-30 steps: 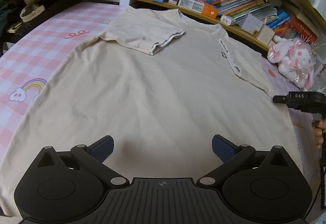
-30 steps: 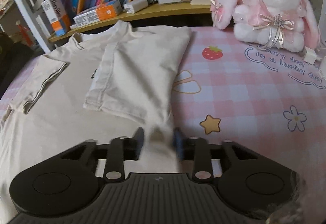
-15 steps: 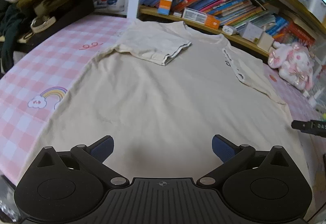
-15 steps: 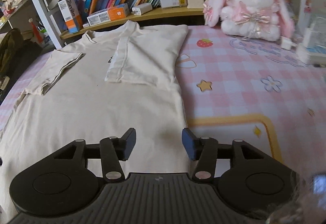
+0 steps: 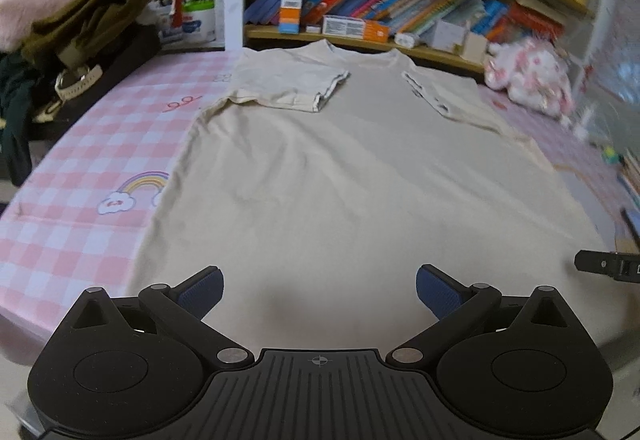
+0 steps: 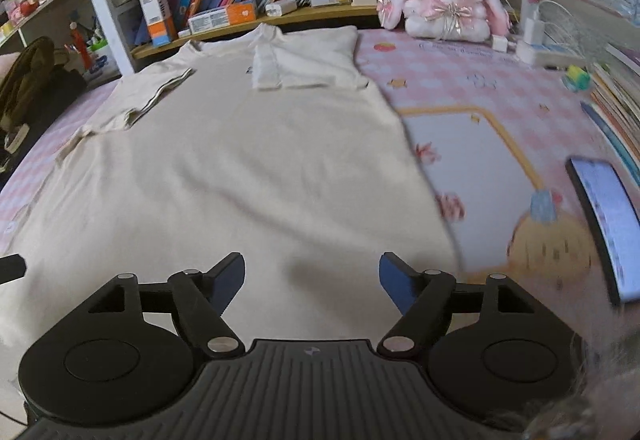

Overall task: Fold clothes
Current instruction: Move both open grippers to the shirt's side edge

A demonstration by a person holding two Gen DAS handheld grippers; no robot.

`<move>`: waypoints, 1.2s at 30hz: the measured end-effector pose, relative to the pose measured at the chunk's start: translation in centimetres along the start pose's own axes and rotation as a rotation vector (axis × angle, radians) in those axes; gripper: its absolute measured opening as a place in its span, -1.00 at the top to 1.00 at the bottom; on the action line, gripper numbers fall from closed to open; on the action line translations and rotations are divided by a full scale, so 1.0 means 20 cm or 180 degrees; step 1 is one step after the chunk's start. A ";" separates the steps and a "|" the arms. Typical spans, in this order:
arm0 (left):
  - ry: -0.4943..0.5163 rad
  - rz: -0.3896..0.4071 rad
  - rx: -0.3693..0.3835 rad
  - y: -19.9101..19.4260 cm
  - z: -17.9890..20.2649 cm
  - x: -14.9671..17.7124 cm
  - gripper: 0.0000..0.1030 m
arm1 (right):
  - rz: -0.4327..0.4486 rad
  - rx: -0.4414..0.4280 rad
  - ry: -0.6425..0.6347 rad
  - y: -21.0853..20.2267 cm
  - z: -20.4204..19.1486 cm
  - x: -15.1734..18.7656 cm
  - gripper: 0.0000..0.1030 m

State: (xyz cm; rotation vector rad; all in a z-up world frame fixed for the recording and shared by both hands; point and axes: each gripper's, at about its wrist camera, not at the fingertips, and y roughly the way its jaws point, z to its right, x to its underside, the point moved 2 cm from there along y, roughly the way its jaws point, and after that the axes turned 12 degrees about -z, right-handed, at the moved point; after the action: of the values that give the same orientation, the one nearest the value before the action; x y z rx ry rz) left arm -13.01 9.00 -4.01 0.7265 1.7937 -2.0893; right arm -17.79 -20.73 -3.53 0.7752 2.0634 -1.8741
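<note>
Shirt point(image 6: 224, 168) chest print — unreadable, sleeve-covered

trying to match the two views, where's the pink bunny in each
Left wrist: bunny at upper right, blurred, past the shirt's far right corner.
Right wrist: bunny at top, right of centre, against the bookshelf.
Shared landmark: the orange and blue box upright on the shelf.
</note>
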 end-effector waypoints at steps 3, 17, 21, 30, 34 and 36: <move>0.0060 0.0014 0.0013 -0.03 -0.05 0.05 -1.00 | -0.0004 0.0015 0.0025 -0.04 -0.07 0.12 -0.44; -0.0045 -0.0097 -0.0029 -0.08 -0.25 0.23 -1.00 | -0.0014 0.0193 0.0280 -0.15 -0.14 0.37 -0.45; -0.0132 -0.0170 0.0000 -0.07 -0.30 0.26 -1.00 | -0.0015 0.0249 0.0333 -0.17 -0.13 0.41 -0.51; -0.0348 -0.0200 0.0083 -0.08 -0.38 0.32 -0.98 | -0.0075 0.0296 0.0481 -0.19 -0.07 0.47 -0.51; -0.0481 -0.0212 0.0079 -0.09 -0.45 0.35 -0.92 | -0.0103 0.0314 0.0549 -0.18 -0.01 0.48 -0.51; -0.0543 -0.0221 0.0102 -0.10 -0.48 0.36 -0.82 | -0.0131 0.0329 0.0593 -0.17 0.02 0.48 -0.51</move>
State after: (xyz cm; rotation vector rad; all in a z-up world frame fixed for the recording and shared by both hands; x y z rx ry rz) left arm -18.30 19.51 -7.32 0.4835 1.7193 -2.1575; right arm -27.71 -19.21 -5.65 0.9738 2.1186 -2.0134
